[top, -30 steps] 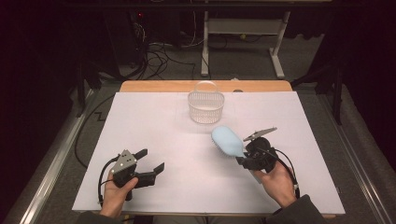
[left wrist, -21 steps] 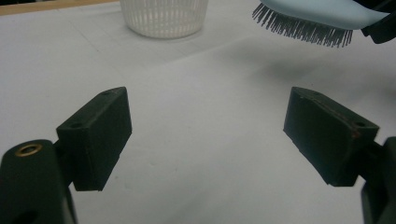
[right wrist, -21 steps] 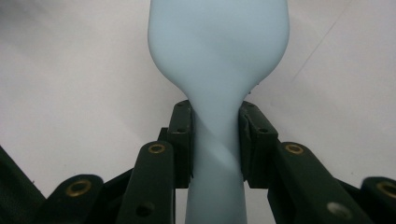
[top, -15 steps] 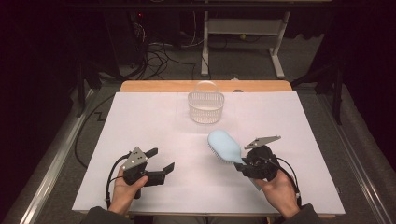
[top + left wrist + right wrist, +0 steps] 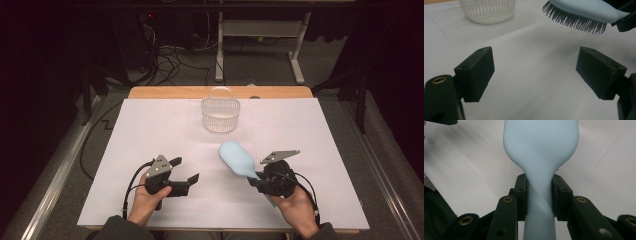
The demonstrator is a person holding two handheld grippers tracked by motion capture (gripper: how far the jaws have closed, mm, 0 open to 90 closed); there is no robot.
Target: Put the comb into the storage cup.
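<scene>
A pale blue hairbrush [image 5: 237, 159] with dark bristles hangs just above the white table, its head pointing toward the far left. My right gripper [image 5: 257, 181] is shut on its handle [image 5: 539, 202], both pads pressing the neck. The brush's bristles [image 5: 574, 21] face down toward the table in the left gripper view. My left gripper [image 5: 185, 171] is open at the near left, low over the table, nothing between its pads [image 5: 477, 71]; it points toward the brush. A white slatted basket [image 5: 220, 114] stands at the far middle.
The white sheet [image 5: 150, 130] covers the table, with a wooden strip [image 5: 170, 93] along the far edge. Cables [image 5: 131, 185] trail from both grippers toward the near edge. Dark floor, wires and a table frame lie beyond.
My left gripper has moved to the right, closer to the brush. The right gripper and brush have shifted slightly leftward and toward the near edge.
</scene>
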